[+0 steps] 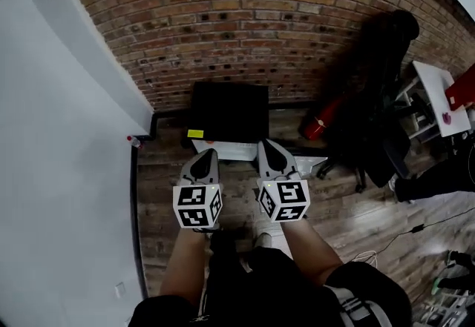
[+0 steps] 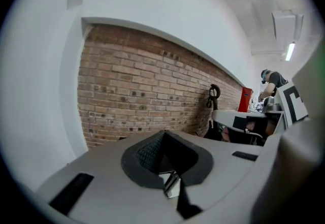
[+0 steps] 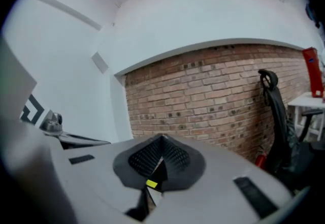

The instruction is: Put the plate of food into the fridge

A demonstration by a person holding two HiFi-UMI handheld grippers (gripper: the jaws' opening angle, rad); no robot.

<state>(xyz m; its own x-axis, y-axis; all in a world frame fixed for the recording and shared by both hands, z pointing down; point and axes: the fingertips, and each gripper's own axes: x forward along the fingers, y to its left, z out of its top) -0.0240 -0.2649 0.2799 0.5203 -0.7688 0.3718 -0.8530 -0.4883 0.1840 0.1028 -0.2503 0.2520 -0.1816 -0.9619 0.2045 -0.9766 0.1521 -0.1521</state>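
Note:
A black mini fridge (image 1: 228, 112) with a yellow sticker stands shut on the wood floor against the brick wall. My left gripper (image 1: 206, 155) and right gripper (image 1: 270, 147) are held side by side in front of it, pointing toward it and well short of it. Both are shut with nothing between the pads. In the left gripper view the left gripper (image 2: 162, 134) faces the brick wall; in the right gripper view the right gripper (image 3: 160, 139) does the same. No plate of food shows in any view.
A white wall (image 1: 67, 133) runs along the left, with a small bottle (image 1: 133, 141) at its foot. A red fire extinguisher (image 1: 320, 124), a black office chair (image 1: 382, 96) and a white desk (image 1: 438, 92) stand to the right. Cables (image 1: 386, 240) lie on the floor.

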